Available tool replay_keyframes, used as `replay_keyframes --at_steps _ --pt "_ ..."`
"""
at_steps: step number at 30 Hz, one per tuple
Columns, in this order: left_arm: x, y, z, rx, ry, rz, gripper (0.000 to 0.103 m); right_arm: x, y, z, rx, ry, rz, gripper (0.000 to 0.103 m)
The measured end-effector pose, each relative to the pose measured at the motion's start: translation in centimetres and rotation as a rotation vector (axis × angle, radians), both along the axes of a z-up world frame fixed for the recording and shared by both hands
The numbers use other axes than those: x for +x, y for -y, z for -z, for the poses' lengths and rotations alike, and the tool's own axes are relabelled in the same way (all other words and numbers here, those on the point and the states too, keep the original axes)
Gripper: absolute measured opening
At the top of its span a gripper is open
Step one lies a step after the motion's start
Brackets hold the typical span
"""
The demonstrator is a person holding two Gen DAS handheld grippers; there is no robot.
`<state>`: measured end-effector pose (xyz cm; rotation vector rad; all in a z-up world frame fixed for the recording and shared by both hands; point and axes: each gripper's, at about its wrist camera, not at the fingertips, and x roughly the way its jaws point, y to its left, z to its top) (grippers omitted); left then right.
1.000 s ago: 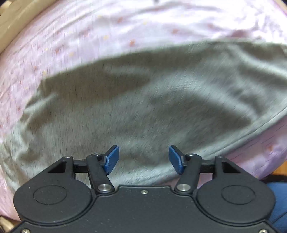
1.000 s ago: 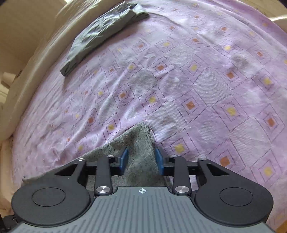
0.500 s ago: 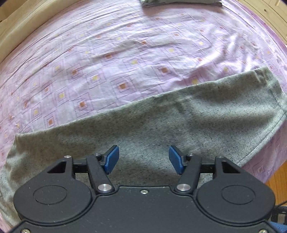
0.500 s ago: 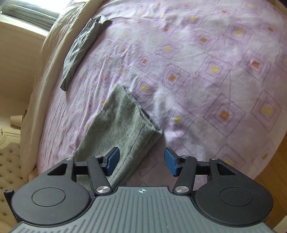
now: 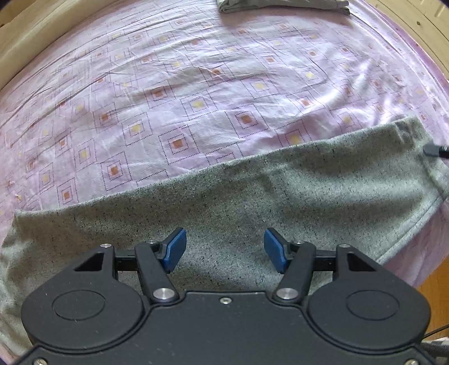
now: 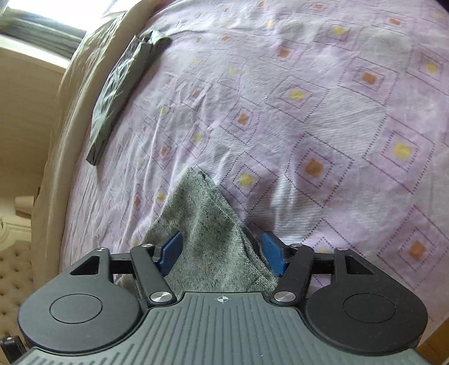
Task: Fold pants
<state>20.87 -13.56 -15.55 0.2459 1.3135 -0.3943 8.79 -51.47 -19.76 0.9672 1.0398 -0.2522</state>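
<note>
The grey speckled pants (image 5: 252, 191) lie flat across the near part of the purple patterned bed sheet (image 5: 196, 92), folded lengthwise, running left to right in the left wrist view. My left gripper (image 5: 223, 250) is open above the middle of them, touching nothing. In the right wrist view one end of the pants (image 6: 202, 224) lies between my right gripper's (image 6: 221, 252) open blue fingers, not clamped. A bit of the right gripper shows at the right edge of the left wrist view (image 5: 436, 150).
A dark grey folded garment (image 6: 123, 81) lies at the far side of the bed, also in the left wrist view (image 5: 280, 4). A beige bed frame (image 6: 64, 118) borders the sheet. Wooden floor (image 5: 435, 283) lies beyond the near right bed edge.
My right gripper opened and let go of the pants' end, which now lies on the sheet. The pants went from lifted and blurred to lying flat. The left gripper stayed open.
</note>
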Motion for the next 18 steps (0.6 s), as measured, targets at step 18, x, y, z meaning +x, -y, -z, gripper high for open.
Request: replay_keyframes --at_steps 18 --pt "2.1 2.3 1.9 0.06 0.021 -0.078 0.063 0.5 -2.6 -2.9 -0.137 0.011 -0.099 0.009"
